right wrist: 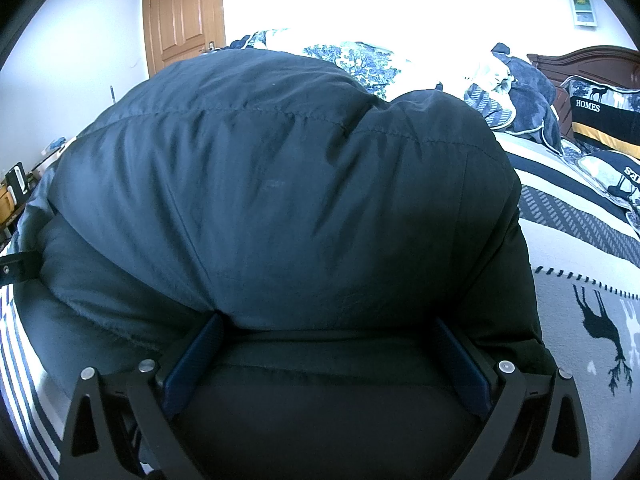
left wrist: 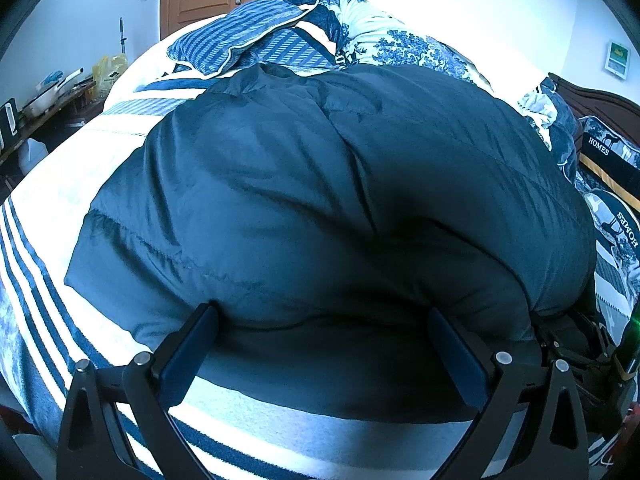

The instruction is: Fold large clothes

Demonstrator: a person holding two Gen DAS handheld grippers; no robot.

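Note:
A big dark puffy jacket [left wrist: 320,184] lies folded into a thick bundle on the bed and fills most of both views. My left gripper [left wrist: 322,316] is open, its blue-padded fingers [left wrist: 192,344] spread wide at the jacket's near edge, with the padded fold bulging over the tips. In the right wrist view the same jacket [right wrist: 280,184] rises in front of my right gripper [right wrist: 328,322], which is also open with its fingers [right wrist: 460,356] wide apart around dark fabric. The fingertips of both are partly hidden under the fold.
The bed has a blue-and-white striped cover [left wrist: 48,216] and a deer-print blanket [right wrist: 592,320]. A crumpled floral quilt [left wrist: 384,40] and "HOMES" pillows [right wrist: 600,120] lie beyond. A wooden door [right wrist: 184,16], a cluttered side table [left wrist: 52,96] and the headboard [right wrist: 588,60] border the bed.

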